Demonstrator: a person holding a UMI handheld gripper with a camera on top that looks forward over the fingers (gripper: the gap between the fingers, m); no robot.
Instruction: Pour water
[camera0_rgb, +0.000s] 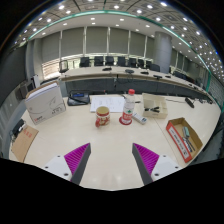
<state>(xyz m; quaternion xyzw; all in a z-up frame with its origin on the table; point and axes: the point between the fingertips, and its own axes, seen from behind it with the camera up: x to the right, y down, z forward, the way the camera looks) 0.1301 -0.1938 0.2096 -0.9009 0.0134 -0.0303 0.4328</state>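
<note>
office desk (110, 140): bottle (129, 105), cup (102, 116) well beyond tool (111, 160), fingers apart, empty; labels unreadable.

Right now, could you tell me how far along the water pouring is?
Nothing looks done yet. The hand-held gripper is open and empty, well short of the bottle and the cup, which stand side by side on the table. Left: reach the bottle, grasp it, and pour into the cup.
</note>
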